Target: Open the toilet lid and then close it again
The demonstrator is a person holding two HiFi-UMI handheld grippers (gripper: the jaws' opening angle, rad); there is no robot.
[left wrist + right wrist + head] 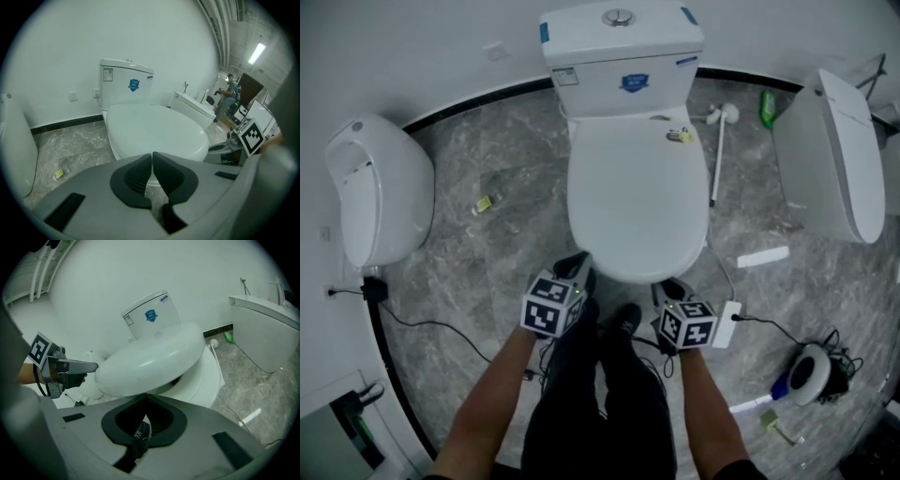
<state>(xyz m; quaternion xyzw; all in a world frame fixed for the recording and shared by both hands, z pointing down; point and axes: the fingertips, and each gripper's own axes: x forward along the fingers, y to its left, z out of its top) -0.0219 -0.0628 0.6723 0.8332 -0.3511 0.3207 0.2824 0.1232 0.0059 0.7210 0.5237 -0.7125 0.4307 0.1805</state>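
The white toilet [623,56] stands ahead of me with its lid [637,197] lowered over the bowl. In the right gripper view the lid [150,359] is tilted slightly up, leaving a dark gap above the seat [204,376]. My left gripper [575,267] is at the lid's front left edge and my right gripper [673,289] at its front right edge. The left gripper [152,157] is shut, its pads meeting with nothing between them, just below the lid [154,129]. The right gripper [145,397] is also shut and empty, its tips under the lid's rim.
A white urinal [375,187] hangs at the left and a second toilet [830,155] stands at the right. A toilet brush [719,150], a green bottle [766,108], a power strip [729,323] with cables and a tape roll [811,372] lie on the marble floor.
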